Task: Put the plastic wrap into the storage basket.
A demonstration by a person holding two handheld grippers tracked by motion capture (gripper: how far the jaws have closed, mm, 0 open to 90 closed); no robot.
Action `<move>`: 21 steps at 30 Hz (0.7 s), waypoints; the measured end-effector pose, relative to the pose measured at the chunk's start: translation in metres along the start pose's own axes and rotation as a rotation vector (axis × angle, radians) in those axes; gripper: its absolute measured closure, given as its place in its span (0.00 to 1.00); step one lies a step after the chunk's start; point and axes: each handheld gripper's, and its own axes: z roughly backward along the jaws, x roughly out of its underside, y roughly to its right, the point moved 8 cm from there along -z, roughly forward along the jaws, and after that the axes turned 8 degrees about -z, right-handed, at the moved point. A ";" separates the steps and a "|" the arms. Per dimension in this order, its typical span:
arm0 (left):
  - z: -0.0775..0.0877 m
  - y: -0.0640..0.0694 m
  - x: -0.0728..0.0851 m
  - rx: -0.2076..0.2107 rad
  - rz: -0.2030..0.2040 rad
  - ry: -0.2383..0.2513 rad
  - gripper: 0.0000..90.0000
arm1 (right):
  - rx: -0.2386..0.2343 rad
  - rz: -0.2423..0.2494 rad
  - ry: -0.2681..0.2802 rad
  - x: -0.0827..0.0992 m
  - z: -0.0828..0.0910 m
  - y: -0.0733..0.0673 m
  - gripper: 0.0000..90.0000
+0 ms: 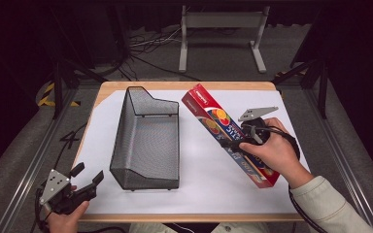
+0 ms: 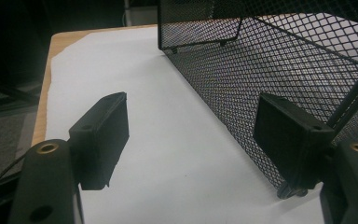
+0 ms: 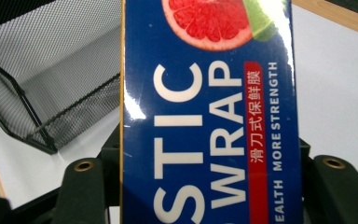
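A long red and blue plastic wrap box [image 1: 222, 130] lies slanted to the right of the black mesh basket [image 1: 145, 141] on the white sheet. My right gripper [image 1: 236, 143] is shut on the box near its middle; in the right gripper view the blue face of the box [image 3: 212, 121] runs between the two jaws. My left gripper [image 1: 86, 174] stands open at the table's front left corner, just left of the basket's near end. In the left gripper view the left gripper [image 2: 191, 140] has white sheet between its jaws and the basket wall [image 2: 279, 70] beside the right jaw.
The white sheet [image 1: 213, 179] covers a wooden table [image 1: 175, 86]. Beyond the table stand a grey metal frame [image 1: 221, 29] and loose cables [image 1: 145, 46] on the floor. Black stand legs [image 1: 65, 77] flank both sides.
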 end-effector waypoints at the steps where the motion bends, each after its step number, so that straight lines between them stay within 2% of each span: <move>1: 0.001 -0.001 0.000 -0.002 0.000 0.001 0.30 | 0.008 -0.017 0.000 -0.004 -0.001 -0.004 0.45; 5: 0.001 0.000 0.000 -0.002 0.000 0.000 0.30 | 0.024 -0.018 0.014 -0.014 -0.004 -0.014 0.45; 8: 0.000 0.000 -0.001 -0.001 -0.001 0.003 0.30 | 0.021 -0.060 0.023 -0.019 -0.008 -0.021 0.45; 12: 0.000 0.000 -0.001 0.001 -0.003 0.003 0.31 | 0.035 -0.081 0.018 -0.024 -0.012 -0.028 0.45; 15: -0.001 0.000 -0.001 0.004 -0.005 0.004 0.31 | 0.040 -0.108 0.008 -0.029 -0.017 -0.036 0.45; 18: -0.003 0.001 -0.002 0.008 -0.005 0.008 0.31 | 0.025 -0.119 -0.024 -0.034 -0.021 -0.047 0.45; 21: -0.004 0.001 -0.002 0.010 -0.003 0.010 0.31 | 0.032 -0.122 -0.039 -0.039 -0.026 -0.054 0.45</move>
